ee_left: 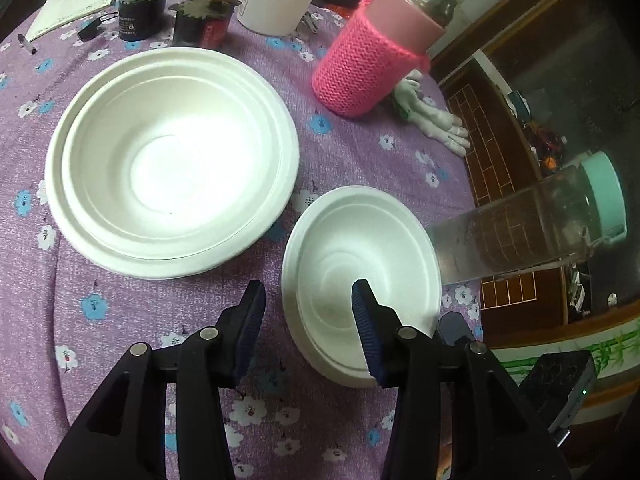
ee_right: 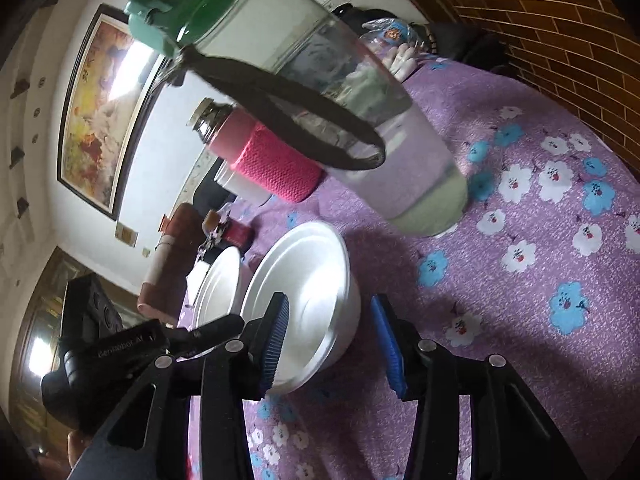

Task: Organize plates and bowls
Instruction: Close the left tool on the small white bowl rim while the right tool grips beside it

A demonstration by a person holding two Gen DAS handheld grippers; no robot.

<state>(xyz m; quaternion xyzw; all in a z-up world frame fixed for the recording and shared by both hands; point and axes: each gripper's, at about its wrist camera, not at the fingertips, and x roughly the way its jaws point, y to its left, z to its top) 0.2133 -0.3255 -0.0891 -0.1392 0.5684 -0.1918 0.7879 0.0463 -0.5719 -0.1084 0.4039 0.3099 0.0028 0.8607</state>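
Large bowl (ee_left: 172, 168) nested on plate (ee_left: 256, 240), apparently done; small bowl (ee_left: 360, 264) unstacked, straddled by open left gripper (ee_left: 310, 332); right gripper (ee_right: 334, 344) open, empty.

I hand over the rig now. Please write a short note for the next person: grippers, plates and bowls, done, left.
Left gripper: open, straddling the near rim of the small bowl, not pressing.
Right gripper: open, holding nothing, at the same bowl's side.
Large bowl sits nested on the plate, on the purple tablecloth.
Left to do: probably stack the small bowl into the large one.
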